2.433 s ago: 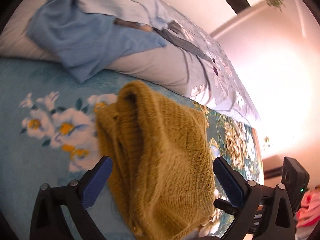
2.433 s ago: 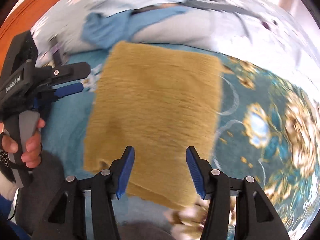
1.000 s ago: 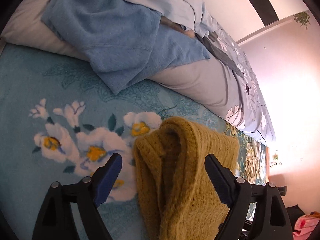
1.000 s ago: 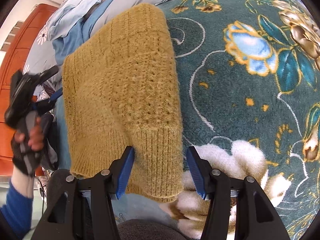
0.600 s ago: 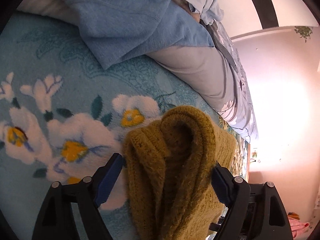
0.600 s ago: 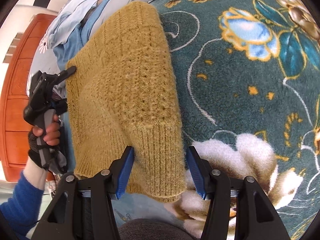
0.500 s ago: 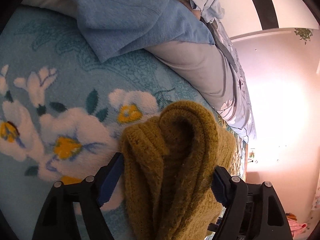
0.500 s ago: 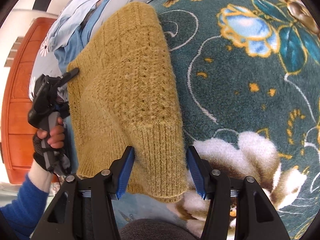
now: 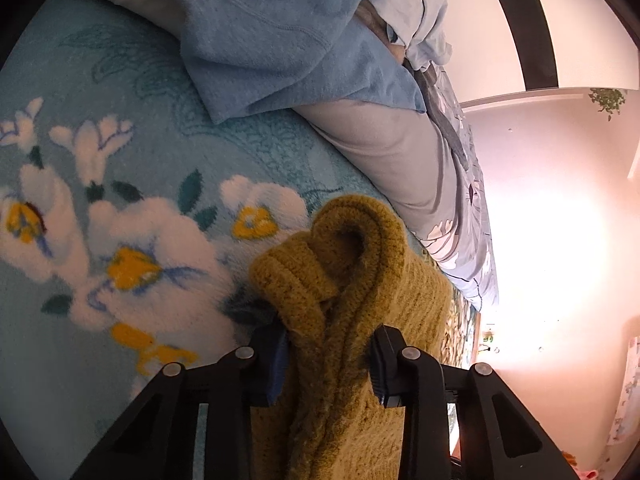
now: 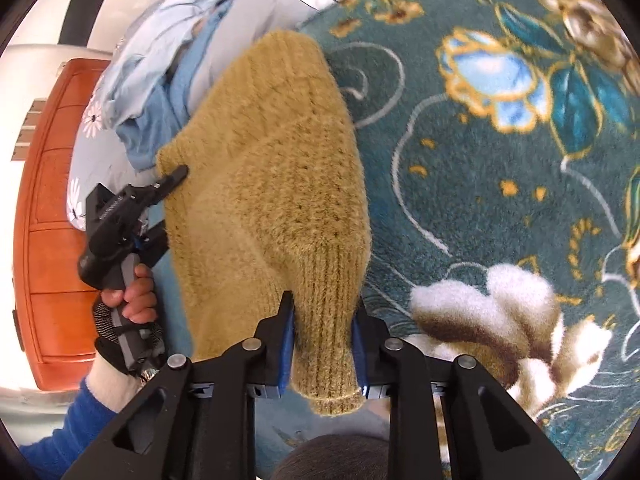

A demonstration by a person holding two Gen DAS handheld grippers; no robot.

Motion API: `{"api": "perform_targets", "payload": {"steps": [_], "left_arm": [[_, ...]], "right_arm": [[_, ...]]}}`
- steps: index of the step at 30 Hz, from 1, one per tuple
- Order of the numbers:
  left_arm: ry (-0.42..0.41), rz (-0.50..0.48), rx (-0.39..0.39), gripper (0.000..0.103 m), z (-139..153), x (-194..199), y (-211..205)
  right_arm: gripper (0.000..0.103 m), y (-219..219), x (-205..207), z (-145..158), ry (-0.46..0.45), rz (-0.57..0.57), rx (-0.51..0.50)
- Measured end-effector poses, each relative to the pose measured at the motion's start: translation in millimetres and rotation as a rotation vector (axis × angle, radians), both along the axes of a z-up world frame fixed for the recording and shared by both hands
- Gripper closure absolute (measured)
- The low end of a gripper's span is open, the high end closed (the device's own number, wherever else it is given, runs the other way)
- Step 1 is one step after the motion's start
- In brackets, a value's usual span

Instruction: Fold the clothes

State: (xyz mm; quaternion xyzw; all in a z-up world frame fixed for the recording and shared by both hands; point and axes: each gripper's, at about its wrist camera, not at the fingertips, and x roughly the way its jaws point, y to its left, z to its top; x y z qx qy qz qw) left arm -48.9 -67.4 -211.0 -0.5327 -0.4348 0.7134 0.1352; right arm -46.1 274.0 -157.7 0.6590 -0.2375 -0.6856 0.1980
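A mustard knitted sweater (image 10: pixel 276 184) lies folded on a floral blanket (image 10: pixel 500 184). In the right wrist view my right gripper (image 10: pixel 323 322) is shut on its ribbed hem at the near end. The other gripper (image 10: pixel 176 174) shows at the sweater's left edge, held by a gloved hand (image 10: pixel 128 300). In the left wrist view my left gripper (image 9: pixel 329 350) is shut on a bunched, rolled edge of the sweater (image 9: pixel 352 280), which bulges up between the blue pads.
Light blue garments (image 9: pixel 264 28) lie heaped on a grey floral duvet (image 9: pixel 404 160) beyond the sweater. An orange wooden dresser (image 10: pixel 48 216) stands to the left. The pale blue part of the blanket (image 9: pixel 100 208) spreads left of the sweater.
Both grippers have closed on the sweater: the left on the bunched edge, the right on the ribbed hem. Half a second ago both stood open around the cloth.
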Motion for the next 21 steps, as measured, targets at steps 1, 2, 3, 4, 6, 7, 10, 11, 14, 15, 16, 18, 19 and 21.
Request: {"api": "perform_targets", "payload": {"steps": [1,2,3,4,6,7,10,11,14,15,16,18,19,21], "left_arm": [[0.002,0.007,0.001,0.068,2,3,-1],[0.003,0.013,-0.003,0.069,6,7,0],[0.004,0.02,-0.009,0.069,10,10,0],[0.007,0.028,-0.013,0.069,14,14,0],[0.014,0.043,-0.019,0.07,20,22,-2],[0.022,0.053,-0.023,0.07,25,27,-3],[0.058,0.103,-0.038,0.07,47,47,-18],[0.071,0.12,-0.042,0.07,54,56,-25],[0.099,0.178,-0.065,0.07,72,80,-44],[0.1,0.192,-0.076,0.07,75,89,-50],[0.101,0.206,-0.088,0.07,77,99,-55],[0.097,0.227,-0.108,0.07,79,115,-65],[0.09,0.232,-0.114,0.07,76,118,-66],[0.069,0.237,-0.129,0.07,67,119,-64]], "right_arm": [[0.078,1,-2,6,0.012,0.013,0.004],[0.078,-2,-7,13,0.027,0.029,0.008],[0.078,-5,-12,19,0.043,0.044,0.013],[0.078,-8,-17,26,0.058,0.059,0.017],[0.078,-14,-27,39,0.088,0.089,0.026],[0.078,-17,-32,45,0.103,0.104,0.03],[0.078,-24,-43,63,0.148,0.167,0.037],[0.078,-26,-44,64,0.163,0.201,0.038],[0.078,-42,-61,71,0.191,0.322,0.041],[0.078,-47,-68,72,0.195,0.363,0.041],[0.078,-52,-75,72,0.195,0.401,0.045],[0.078,-66,-91,69,0.189,0.481,0.06],[0.078,-70,-98,68,0.185,0.52,0.063],[0.078,-81,-113,63,0.17,0.592,0.074]]}}
